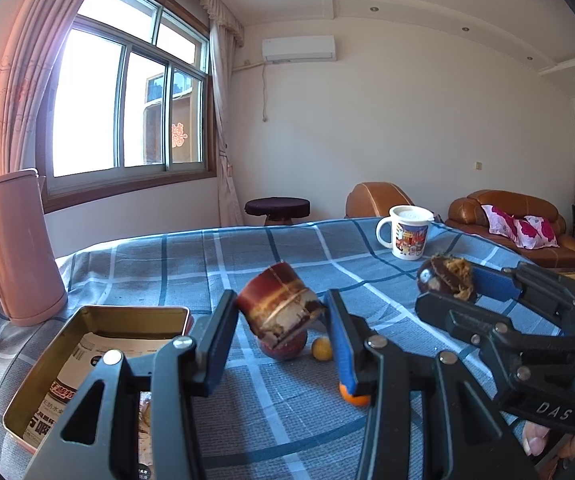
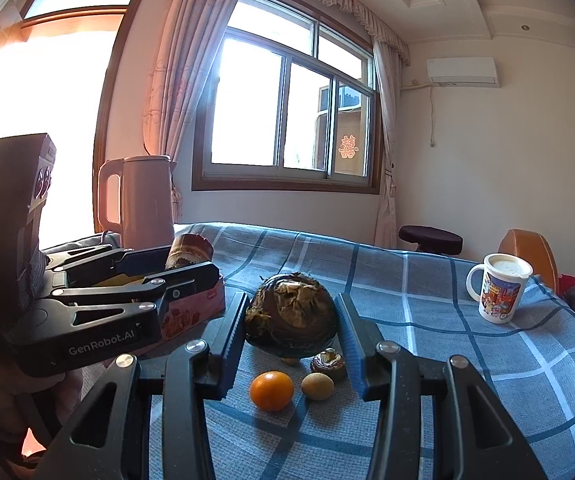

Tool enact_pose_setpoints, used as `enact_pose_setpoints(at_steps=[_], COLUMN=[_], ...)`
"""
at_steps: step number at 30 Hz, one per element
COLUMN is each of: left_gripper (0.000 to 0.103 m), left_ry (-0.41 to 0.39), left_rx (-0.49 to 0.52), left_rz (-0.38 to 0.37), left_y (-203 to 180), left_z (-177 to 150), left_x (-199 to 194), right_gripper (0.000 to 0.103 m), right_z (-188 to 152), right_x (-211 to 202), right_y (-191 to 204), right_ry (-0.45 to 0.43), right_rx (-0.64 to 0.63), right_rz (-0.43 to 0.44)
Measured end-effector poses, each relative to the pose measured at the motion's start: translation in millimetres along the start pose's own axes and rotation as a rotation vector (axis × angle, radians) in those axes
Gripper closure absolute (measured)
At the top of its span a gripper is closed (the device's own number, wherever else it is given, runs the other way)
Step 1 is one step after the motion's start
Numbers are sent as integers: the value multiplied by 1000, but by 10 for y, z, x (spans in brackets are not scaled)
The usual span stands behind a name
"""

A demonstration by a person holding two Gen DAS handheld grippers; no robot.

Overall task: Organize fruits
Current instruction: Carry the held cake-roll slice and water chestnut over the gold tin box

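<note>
My left gripper (image 1: 280, 300) is shut on a reddish-brown cane segment (image 1: 277, 308), tilted and held above the checked tablecloth. Under it lie a red round fruit (image 1: 289, 351), a small yellow fruit (image 1: 322, 349) and an orange (image 1: 354, 399). My right gripper (image 2: 291, 305) is shut on a dark brown bulb (image 2: 291, 320) with dry husk on top, lifted over an orange (image 2: 271, 390), a yellow-green fruit (image 2: 317, 386) and a small brown husked fruit (image 2: 329, 362). The right gripper (image 1: 447, 286) with the bulb (image 1: 433, 276) shows at the right. The left gripper (image 2: 191, 263) with the cane segment (image 2: 189, 252) shows at the left.
An open tin box (image 1: 43, 372), gold inside with printed paper in it, lies at the left; its pink wall (image 2: 191, 310) faces the right wrist camera. A pink kettle (image 1: 15, 248) stands behind it. A printed mug (image 1: 407, 234) sits at the far right. Sofas stand beyond the table.
</note>
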State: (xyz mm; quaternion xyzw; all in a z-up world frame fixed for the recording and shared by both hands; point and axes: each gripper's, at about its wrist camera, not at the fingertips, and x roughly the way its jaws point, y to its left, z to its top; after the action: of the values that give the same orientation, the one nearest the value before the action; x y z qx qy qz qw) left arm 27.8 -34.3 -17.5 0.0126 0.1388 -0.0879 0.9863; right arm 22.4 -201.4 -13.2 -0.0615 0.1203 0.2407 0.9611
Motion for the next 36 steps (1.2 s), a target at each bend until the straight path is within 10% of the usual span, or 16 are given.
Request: enact_pose_setpoints(at_steps=[36], left_gripper=[57], left_ry=[73], left_rx=[-48], left_rz=[109], left_y=[506], left_z=[-62], left_x=[-57], right_gripper=[57], right_z=[248], right_x=[425], right_y=[472], right_ry=[64], right_rx=[-65], right_rz=[136])
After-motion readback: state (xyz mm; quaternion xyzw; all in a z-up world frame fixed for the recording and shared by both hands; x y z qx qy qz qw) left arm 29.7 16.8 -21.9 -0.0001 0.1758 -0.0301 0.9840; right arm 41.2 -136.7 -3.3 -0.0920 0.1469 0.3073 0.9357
